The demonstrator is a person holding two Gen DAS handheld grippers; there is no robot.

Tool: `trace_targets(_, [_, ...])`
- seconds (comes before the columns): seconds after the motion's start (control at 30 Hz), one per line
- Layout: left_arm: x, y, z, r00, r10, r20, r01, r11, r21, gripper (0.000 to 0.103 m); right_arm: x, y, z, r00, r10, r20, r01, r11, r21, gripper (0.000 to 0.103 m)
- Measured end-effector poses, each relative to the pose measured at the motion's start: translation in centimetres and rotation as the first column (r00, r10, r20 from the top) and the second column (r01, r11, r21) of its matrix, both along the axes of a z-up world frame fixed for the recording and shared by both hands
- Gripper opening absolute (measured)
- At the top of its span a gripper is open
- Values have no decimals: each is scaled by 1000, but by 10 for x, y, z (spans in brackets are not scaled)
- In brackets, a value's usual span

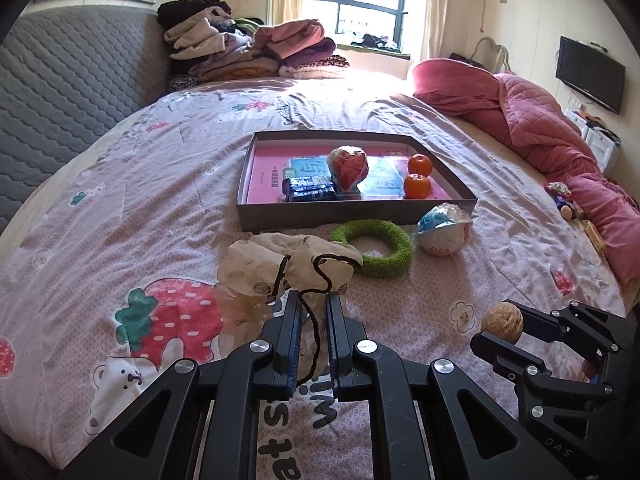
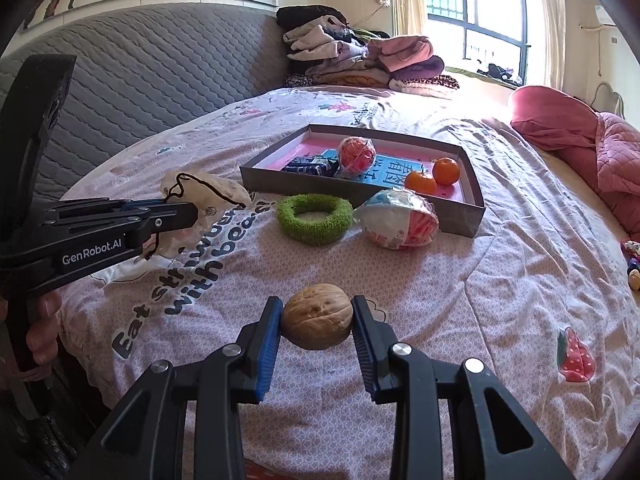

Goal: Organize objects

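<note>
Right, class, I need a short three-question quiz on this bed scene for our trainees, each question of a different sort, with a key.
1. True or false: the right gripper is shut on the round brown walnut.
2. How many small orange tangerines lie inside the shallow grey cardboard tray?
3. What does the left gripper grip?
A. the fuzzy green ring
B. the cream drawstring cloth pouch
C. the clear plastic-wrapped blue and white ball

Key
1. True: both pads press on its sides.
2. Two, side by side.
3. B: the pouch's cloth and dark cord sit between the shut jaws.
</note>
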State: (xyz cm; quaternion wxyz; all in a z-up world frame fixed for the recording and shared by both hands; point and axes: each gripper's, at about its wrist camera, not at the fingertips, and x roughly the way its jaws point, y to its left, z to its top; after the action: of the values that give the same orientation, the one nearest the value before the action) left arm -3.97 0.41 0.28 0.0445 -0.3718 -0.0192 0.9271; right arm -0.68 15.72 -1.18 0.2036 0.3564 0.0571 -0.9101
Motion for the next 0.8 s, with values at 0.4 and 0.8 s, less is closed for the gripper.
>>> trace_targets(0.4, [2, 4, 18, 1000, 1, -31, -1, 1000, 0, 11, -7, 0, 25, 998, 18, -56, -19, 999, -31, 35])
trace_targets(0.8, [-9, 8, 34, 998, 2, -56, -2, 1000, -6, 11, -19, 0, 41, 995, 31, -96, -36, 998, -51, 35])
